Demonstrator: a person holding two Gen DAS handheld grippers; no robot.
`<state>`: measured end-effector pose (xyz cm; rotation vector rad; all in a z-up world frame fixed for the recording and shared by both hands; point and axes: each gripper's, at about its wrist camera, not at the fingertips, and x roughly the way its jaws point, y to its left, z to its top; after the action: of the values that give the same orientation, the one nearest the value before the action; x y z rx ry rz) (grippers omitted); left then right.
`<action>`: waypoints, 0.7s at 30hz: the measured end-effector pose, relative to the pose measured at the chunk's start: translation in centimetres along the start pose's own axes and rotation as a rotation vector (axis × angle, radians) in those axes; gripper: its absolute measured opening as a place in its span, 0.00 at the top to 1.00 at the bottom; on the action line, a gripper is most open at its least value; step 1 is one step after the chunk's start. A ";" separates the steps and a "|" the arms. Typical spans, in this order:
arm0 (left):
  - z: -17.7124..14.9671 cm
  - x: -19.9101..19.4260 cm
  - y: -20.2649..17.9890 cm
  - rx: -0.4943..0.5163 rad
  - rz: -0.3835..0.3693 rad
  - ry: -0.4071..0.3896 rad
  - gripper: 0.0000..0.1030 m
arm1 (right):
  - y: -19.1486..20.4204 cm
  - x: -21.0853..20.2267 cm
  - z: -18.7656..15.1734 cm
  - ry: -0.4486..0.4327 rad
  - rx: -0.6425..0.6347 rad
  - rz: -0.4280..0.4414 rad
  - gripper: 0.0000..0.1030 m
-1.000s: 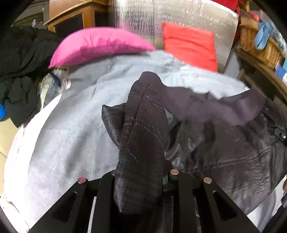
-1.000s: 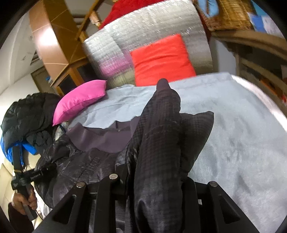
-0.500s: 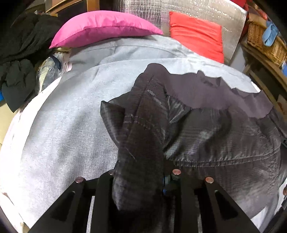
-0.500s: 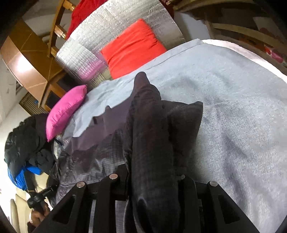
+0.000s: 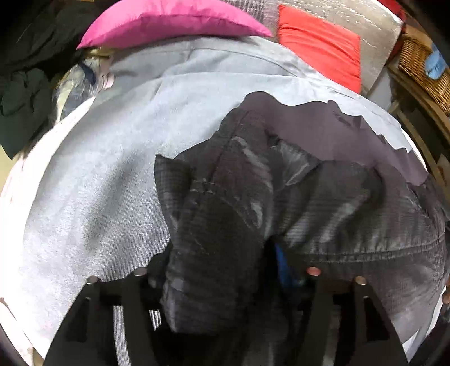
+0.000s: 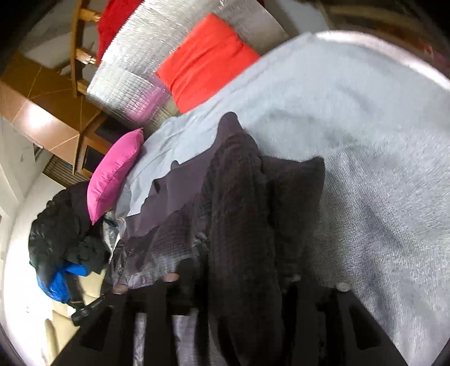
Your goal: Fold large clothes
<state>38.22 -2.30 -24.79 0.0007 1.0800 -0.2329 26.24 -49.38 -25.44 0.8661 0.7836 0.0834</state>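
A dark checked jacket [image 5: 351,202] with a purple-grey lining lies spread on the grey bed cover [image 5: 98,183]. A bunched fold of it rises between the fingers of my left gripper [image 5: 226,271]. The jaws are opening, and a gap with a blue part shows beside the right finger. In the right wrist view another fold of the jacket [image 6: 239,197] drapes between the fingers of my right gripper [image 6: 233,278]. Its jaws are opening too, and the cloth hangs loose between them over the bed cover [image 6: 365,140].
A pink pillow [image 5: 174,22] and a red pillow [image 5: 320,48] lie at the head of the bed against a silver quilted panel [image 6: 135,73]. A wicker basket [image 5: 422,64] stands on a shelf at right. Dark clothes [image 6: 56,247] are heaped beside the bed at left.
Both grippers' fingers have spread apart from the jacket folds they pinched. Both have sunk toward the bed, and the right view has rolled. The jacket lies flatter on the cover.
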 end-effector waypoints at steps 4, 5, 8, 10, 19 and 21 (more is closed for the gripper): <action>0.2 0.8 0.2 -0.021 -0.058 0.023 0.34 | -1.0 2.6 0.4 0.078 0.027 0.021 0.16; 0.2 1.1 0.0 -0.025 -0.084 0.023 0.42 | -1.0 3.4 0.3 0.099 0.032 0.035 0.16; 0.4 1.0 -0.5 -0.020 -0.104 0.009 0.64 | 0.2 3.6 0.0 0.075 -0.031 0.021 0.32; 0.5 0.2 -1.2 -0.004 -0.096 -0.008 0.73 | 0.6 3.5 -0.1 0.068 -0.034 -0.003 0.54; 2.2 -7.5 -2.5 0.011 -0.191 -0.172 0.81 | 6.0 -2.0 0.6 -0.072 -0.145 0.013 0.75; 2.6 -9.0 -2.9 0.014 -0.219 -0.198 0.81 | 7.7 -3.5 1.1 -0.087 -0.181 0.008 0.75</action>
<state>35.86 -3.70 -15.37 -0.1261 0.8808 -0.4289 26.28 -46.32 -17.54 0.6965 0.6802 0.1214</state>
